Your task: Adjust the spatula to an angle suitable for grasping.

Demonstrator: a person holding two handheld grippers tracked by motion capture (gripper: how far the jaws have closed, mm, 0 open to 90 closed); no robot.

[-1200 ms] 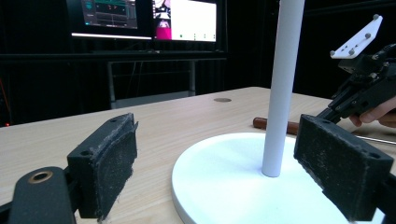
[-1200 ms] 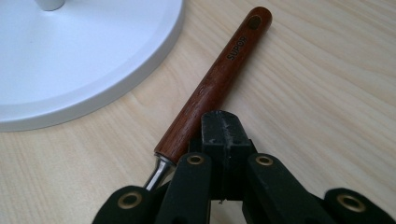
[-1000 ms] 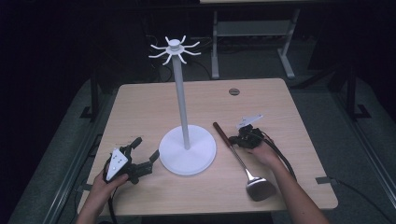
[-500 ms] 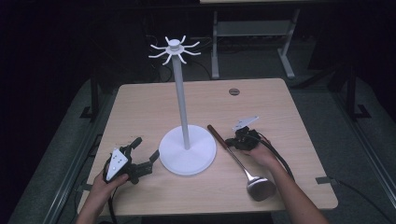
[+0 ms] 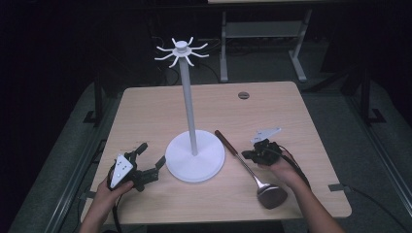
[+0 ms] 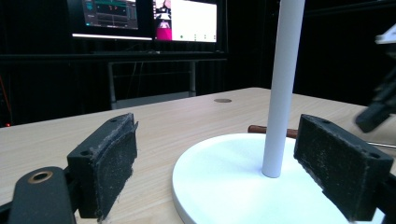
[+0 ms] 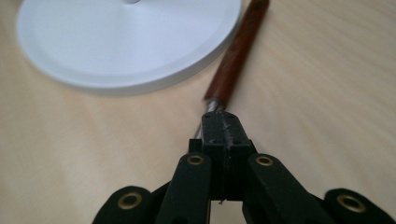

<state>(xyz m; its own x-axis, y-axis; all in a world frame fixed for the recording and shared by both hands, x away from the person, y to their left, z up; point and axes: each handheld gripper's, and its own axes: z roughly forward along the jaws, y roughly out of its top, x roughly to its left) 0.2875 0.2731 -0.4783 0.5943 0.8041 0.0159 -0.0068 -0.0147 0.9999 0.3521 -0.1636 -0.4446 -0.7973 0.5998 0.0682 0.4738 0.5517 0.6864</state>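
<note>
The right gripper [image 7: 219,122] has its jaws pressed together on the thin metal shank of a ladle [image 5: 252,170], just below the dark wooden handle [image 7: 237,51]. Ahead of the jaws the handle runs on past the rim of the white round base [image 7: 140,74] of a hook stand [image 5: 187,97], passing just beside it. Behind the jaws, toward the person, the steel bowl [image 5: 271,196] lies on the table [image 5: 311,126].

The left gripper [image 6: 233,163] stands wide open with nothing held. The stand's base lies between its two pads [image 6: 114,163], and the white pole [image 6: 282,84] rises just ahead of them.

The step in hand looks like lifting the ladle, perhaps to hang it on the hooks [image 5: 182,51] at the pole's top. The grip sits far from the heavy bowl, so the ladle will likely want to swing in the jaws; a firm squeeze and a slow lift would help, while the left jaws steady the base.

The ladle bowl's contents cannot be made out.
</note>
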